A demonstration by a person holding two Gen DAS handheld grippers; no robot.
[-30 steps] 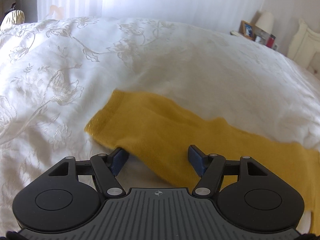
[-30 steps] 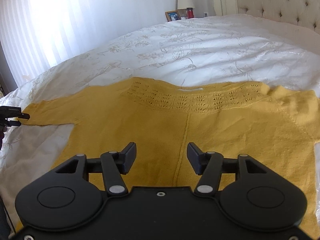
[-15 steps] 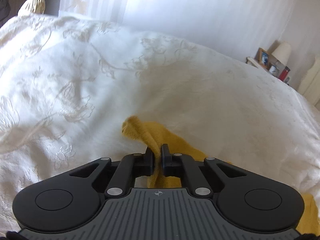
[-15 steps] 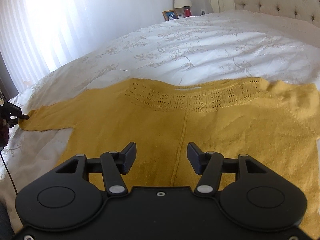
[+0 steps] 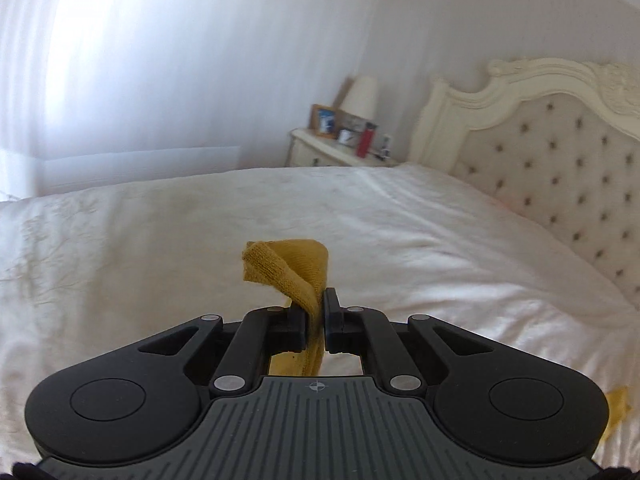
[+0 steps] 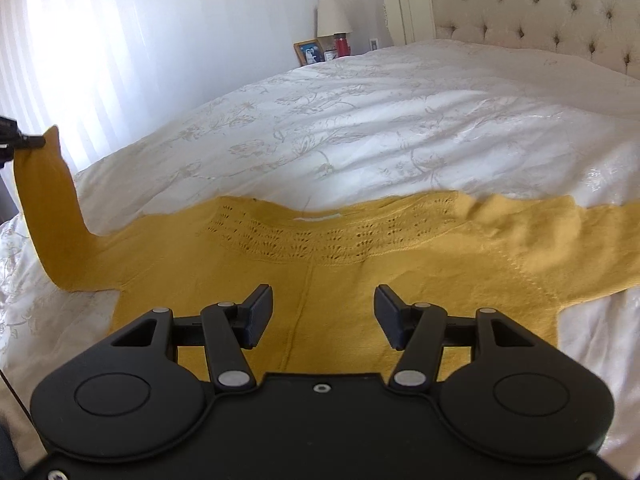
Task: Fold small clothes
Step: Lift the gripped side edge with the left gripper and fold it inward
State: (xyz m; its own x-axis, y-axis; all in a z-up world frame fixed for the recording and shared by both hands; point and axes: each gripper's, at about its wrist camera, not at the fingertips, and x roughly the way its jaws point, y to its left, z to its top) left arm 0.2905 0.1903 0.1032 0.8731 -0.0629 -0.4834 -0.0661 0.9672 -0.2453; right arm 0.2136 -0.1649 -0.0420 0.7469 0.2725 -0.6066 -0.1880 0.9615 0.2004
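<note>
Open bedspread (image 6: 400,128) beyond the sweater (image 6: 320,280) (headboard (image 6: 540,12) far off).

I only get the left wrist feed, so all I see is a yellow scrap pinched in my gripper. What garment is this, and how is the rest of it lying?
Observer: It is a yellow sweater, spread flat on the white bedspread. You hold the end of one sleeve.
Operator: Is that sleeve off the bed?
Observer: Yes, the sleeve rises steeply from the shoulder up to the left gripper.
Operator: What about the other sleeve?
Observer: The other sleeve lies flat on the bed.
Operator: And the right gripper?
Observer: The right gripper is open above the sweater's body, holding nothing.
</note>
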